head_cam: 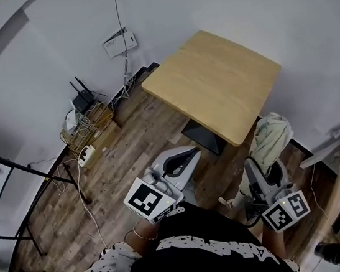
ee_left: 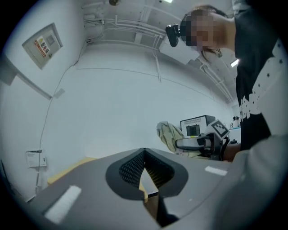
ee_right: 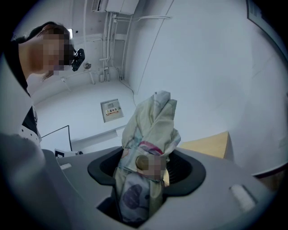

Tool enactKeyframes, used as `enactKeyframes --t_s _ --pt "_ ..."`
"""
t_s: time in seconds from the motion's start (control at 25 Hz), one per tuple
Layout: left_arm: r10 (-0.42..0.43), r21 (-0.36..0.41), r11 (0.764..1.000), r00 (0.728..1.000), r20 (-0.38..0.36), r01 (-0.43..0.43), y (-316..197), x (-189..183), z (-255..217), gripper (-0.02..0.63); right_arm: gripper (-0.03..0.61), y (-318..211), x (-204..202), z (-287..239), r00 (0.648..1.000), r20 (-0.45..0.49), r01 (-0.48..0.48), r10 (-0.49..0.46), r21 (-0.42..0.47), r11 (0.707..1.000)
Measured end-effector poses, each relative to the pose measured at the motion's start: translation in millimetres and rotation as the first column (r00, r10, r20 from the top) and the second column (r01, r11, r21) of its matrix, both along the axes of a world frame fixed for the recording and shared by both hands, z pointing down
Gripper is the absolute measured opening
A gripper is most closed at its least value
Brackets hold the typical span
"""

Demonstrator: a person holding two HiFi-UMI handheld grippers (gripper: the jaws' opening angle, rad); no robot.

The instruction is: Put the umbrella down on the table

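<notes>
**Head view.** Your left gripper [head_cam: 188, 156] hangs over the wooden floor [head_cam: 127, 144], just short of the near edge of the table [head_cam: 213, 82]. Your right gripper [head_cam: 258, 173] sits off the table's near right corner. The folded pale umbrella [head_cam: 272, 138] sticks out of it, just beside that corner and not lying on the tabletop. A router [head_cam: 82, 102] and a tangle of cables [head_cam: 87, 128] sit against the far wall.

**Left gripper view.** The two jaws are pressed together at their tips, with nothing between them. Only a narrow slit opens below the tips, and a bit of the tabletop shows through it. Beyond the jaws, at the right, you can see the umbrella in the other gripper, with the white wall behind it.

**Right gripper view.** The jaws pinch the umbrella low on its folded cloth, just under the strap with the round button. The bundle rises above the jaws, leaning slightly right. A corner of the tabletop shows behind it at the right, lower down and clear of the cloth.
</notes>
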State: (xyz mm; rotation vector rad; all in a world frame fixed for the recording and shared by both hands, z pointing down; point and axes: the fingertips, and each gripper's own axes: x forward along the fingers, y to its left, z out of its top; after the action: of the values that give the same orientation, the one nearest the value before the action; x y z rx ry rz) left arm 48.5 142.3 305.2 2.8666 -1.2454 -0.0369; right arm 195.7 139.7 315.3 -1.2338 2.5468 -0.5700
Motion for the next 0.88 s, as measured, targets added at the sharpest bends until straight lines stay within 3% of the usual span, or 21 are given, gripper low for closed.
enactKeyframes --t_s 0.16,0.88 --pt "0.057 0.017 0.998 0.998 -0.03 -0.056 -33 11 -1 -0.002 0.285 -18 7 -4 0.999 -0.007 -0.046 0.046 0.01 0.999" --pt "0.066 -0.01 0.998 0.997 -0.025 -0.067 -161 -39 10 -0.002 0.285 -124 -32 6 0.991 -0.051 -0.125 0.123 -0.042 0.991"
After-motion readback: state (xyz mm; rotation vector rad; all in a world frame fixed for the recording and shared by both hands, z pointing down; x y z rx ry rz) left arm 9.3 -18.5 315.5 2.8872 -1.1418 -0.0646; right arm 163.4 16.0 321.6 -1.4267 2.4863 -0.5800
